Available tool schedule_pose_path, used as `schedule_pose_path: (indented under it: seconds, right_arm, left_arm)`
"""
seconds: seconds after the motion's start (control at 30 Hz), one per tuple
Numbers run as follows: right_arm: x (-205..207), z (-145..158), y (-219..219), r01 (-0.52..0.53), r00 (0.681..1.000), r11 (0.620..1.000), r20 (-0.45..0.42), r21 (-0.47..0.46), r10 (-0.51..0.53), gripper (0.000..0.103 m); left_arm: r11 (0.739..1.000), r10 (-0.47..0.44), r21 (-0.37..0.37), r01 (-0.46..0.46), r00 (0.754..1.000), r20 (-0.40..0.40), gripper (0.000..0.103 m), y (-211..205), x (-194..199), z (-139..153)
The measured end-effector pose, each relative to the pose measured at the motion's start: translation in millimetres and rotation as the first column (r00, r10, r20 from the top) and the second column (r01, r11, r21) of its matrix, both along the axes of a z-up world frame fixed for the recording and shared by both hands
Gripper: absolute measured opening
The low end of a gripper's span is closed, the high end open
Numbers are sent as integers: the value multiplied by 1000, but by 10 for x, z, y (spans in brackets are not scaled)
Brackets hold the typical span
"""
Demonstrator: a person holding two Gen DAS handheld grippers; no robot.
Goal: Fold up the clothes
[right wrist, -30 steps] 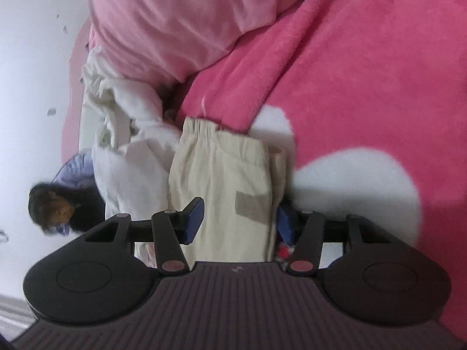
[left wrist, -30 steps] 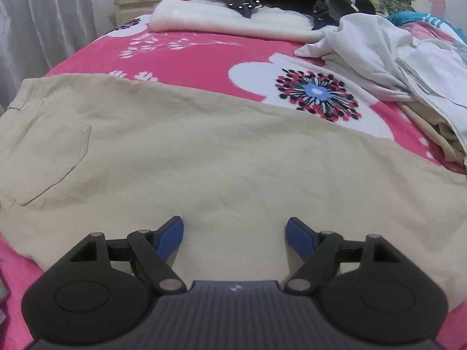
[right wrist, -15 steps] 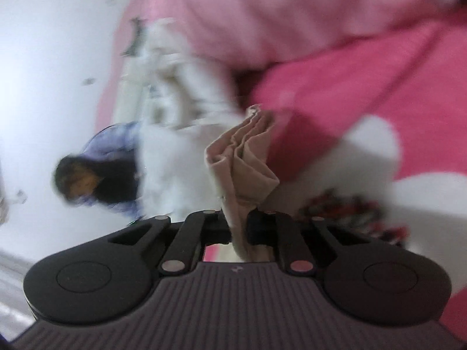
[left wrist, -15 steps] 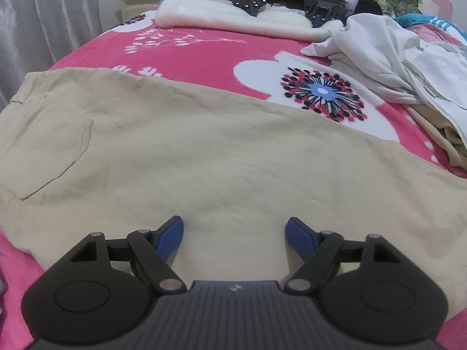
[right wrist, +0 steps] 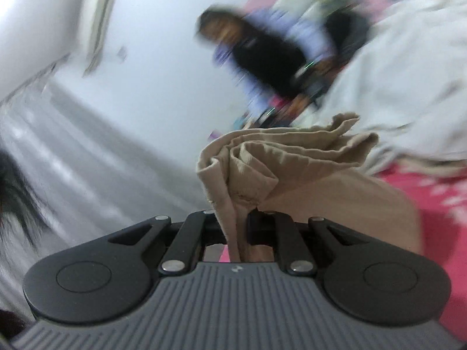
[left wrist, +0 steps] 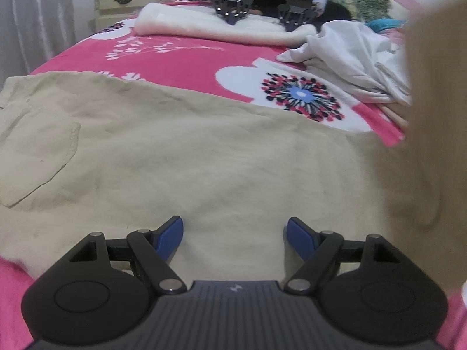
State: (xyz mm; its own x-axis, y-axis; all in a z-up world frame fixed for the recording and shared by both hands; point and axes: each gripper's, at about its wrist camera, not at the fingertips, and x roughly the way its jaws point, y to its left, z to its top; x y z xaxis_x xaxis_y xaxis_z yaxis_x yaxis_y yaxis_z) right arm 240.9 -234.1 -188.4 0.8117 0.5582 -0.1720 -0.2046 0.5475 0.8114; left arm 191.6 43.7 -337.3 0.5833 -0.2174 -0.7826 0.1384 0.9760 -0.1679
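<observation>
Khaki trousers [left wrist: 204,157] are lying spread flat across the pink flowered bedspread [left wrist: 186,58], with one end bunched up and pinched tight in the right tool [right wrist: 238,218], which is holding it up off the bed. Left tool [left wrist: 235,233] is hovering just over the flat part with its jaws apart, gripping nothing, and white laundry [left wrist: 356,55] is sitting piled further back.

Left tool [left wrist: 235,234] shows blue pads [left wrist: 170,233] on black linkage arms, silver pivot screws and round black housings. Right tool [right wrist: 238,218] shares the black links, silver screws and ribbed grey body carrying a small white logo.
</observation>
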Motion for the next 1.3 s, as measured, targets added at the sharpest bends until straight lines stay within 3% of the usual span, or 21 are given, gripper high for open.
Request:
schedule_pose_path:
  seconds: [0.1, 0.2, 0.3, 0.37, 0.5, 0.63, 0.73, 0.9, 1.03, 1.13, 1.2, 1.3]
  right_arm:
    - [308, 29, 569, -119, 993, 992, 22, -40, 120, 7]
    - [527, 28, 1102, -221, 974, 972, 30, -73, 224, 7]
    - [575, 24, 1522, -296, 954, 950, 20, -101, 299, 7]
    - [681, 22, 1766, -338, 940, 933, 13, -119, 342, 7]
    - [844, 18, 2175, -423, 904, 892, -1, -158, 428, 7]
    - [907, -72, 2612, -512, 855, 836, -30, -198, 517, 7]
    - [980, -168, 3049, -586, 802, 769, -49, -255, 595, 7]
    - [1039, -328, 3755, -670, 709, 626, -94, -398, 699, 7]
    - [1047, -484, 4208, -715, 624, 483, -148, -505, 768, 7]
    - [1021, -657, 4535, -742, 554, 358, -217, -568, 804, 8]
    - [1037, -838, 4719, -766, 528, 293, -301, -572, 794, 12]
    - [1079, -876, 4761, -815, 491, 297, -321, -497, 810, 34]
  left_arm:
    - [999, -41, -29, 41, 999, 11, 79, 74, -22, -4]
    - [994, -40, -100, 40, 999, -3, 70, 257, -23, 38]
    - [977, 72, -196, -80, 996, -44, 69, 683, -80, 168]
    - [947, 177, -260, -189, 982, -67, 69, 1045, -174, 295]
    - [863, 347, -361, -354, 934, -87, 70, 1708, -460, 573]
    - [814, 423, -414, -407, 904, -58, 69, 2102, -744, 825]
    - [792, 418, -468, -393, 907, -53, 69, 2235, -876, 928]
    - [788, 411, -489, -375, 911, -36, 69, 2292, -975, 1004]
    - [769, 418, -513, -380, 907, -46, 69, 2338, -1007, 929]
    - [780, 408, -503, -373, 912, -45, 69, 2328, -1013, 901]
    - [785, 398, -499, -368, 916, -48, 69, 2327, -1021, 886]
    - [788, 392, -496, -366, 918, -54, 69, 2344, -1057, 875]
